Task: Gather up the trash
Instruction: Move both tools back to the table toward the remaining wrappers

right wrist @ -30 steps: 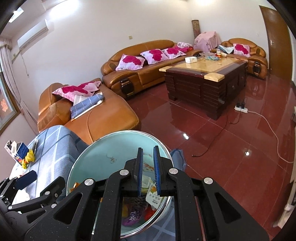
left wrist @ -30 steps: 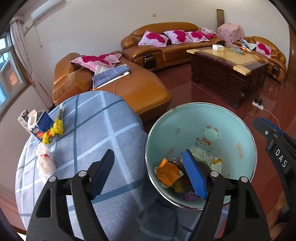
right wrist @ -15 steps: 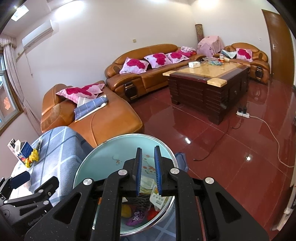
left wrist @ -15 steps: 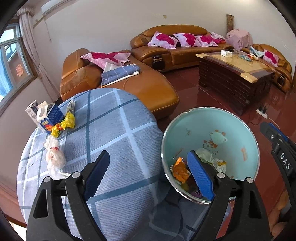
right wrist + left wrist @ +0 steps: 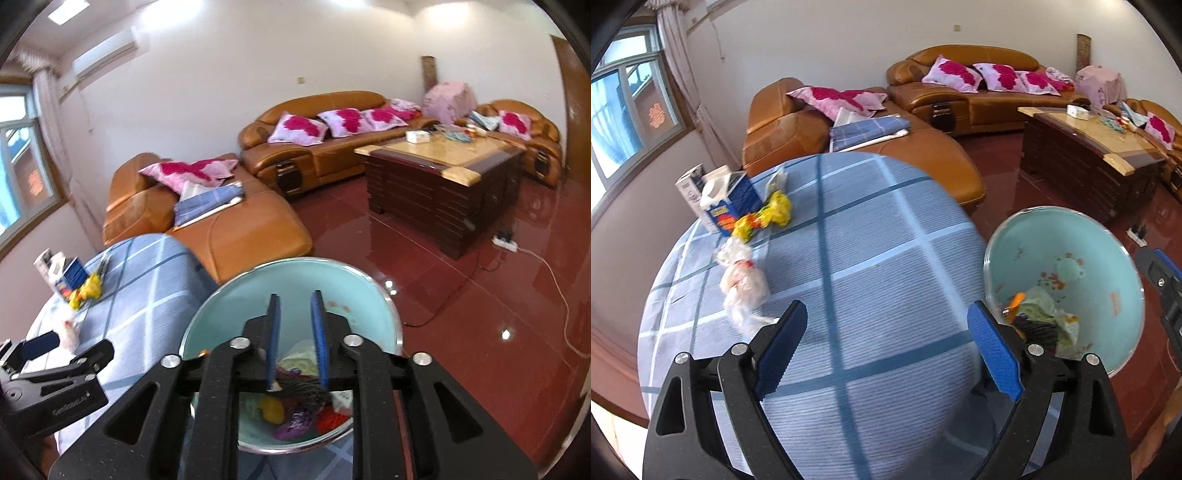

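Pale-green round bin (image 5: 1108,280) beside the table already holds wrappers; crinkled clear plastic bag (image 5: 744,284), yellow wrapper (image 5: 768,216) and blue carton (image 5: 729,203) wait on the checked cloth; left gripper (image 5: 886,350) gapes wide, right gripper (image 5: 297,341) hangs part-open and empty over the bin

Between my left claw's (image 5: 886,345) matt black plastic arms, its blue pads (image 5: 993,354) look rubbery with ridged faces. Below them lies a woven, ribbed cloth cover (image 5: 849,258), matt, in blue check. Ahead to the left sit a crinkled clear plastic bag (image 5: 742,282), a glossy yellow wrapper (image 5: 764,218) and a printed cardboard carton (image 5: 729,203). Under my right claw (image 5: 297,343) the bin (image 5: 369,295) has a smooth pale-green inner wall and a shiny metal-looking rim. Beyond it: glossy red floor (image 5: 424,266), smooth tan leather-look sofa (image 5: 240,229), dark wooden table (image 5: 443,195).
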A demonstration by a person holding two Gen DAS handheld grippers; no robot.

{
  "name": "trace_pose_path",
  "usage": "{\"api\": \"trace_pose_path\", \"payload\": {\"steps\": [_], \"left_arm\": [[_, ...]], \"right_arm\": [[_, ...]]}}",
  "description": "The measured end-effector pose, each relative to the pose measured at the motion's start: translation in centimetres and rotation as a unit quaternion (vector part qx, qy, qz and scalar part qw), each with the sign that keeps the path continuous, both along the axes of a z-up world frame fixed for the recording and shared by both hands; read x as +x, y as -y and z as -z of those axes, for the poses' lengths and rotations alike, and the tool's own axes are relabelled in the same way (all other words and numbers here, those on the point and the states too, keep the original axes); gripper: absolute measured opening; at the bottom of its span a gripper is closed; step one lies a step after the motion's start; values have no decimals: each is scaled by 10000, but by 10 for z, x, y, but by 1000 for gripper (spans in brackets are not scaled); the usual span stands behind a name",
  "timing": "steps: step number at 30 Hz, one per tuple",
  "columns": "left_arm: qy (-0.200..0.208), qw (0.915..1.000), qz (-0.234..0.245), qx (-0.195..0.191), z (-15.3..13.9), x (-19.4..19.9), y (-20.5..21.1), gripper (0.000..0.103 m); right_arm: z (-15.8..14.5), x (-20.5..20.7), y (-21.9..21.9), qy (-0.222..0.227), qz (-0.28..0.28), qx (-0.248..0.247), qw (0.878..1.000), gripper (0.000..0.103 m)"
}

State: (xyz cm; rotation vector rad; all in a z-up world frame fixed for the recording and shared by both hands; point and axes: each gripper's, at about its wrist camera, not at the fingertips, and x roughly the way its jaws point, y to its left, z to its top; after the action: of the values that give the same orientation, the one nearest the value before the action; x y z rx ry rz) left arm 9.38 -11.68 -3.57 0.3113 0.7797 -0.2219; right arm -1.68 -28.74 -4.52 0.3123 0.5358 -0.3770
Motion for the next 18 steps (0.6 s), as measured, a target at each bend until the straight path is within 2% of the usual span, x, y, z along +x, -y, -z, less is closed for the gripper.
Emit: {"api": "trace_pose_path", "payload": {"steps": [2,6,18], "left_arm": [[-15,10000,-88,-7,1,2,-10,88],[-44,9996,-279,-19,3,7,-29,90],[-132,9965,-811,-160,7,31,-83,90]], "right_arm": [[0,4,-11,-36,-110,-118,9999,33],[1,10,-24,-141,-222,-212,9994,35],[-4,39,-70,-243,-664,-305,9970,35]]}}
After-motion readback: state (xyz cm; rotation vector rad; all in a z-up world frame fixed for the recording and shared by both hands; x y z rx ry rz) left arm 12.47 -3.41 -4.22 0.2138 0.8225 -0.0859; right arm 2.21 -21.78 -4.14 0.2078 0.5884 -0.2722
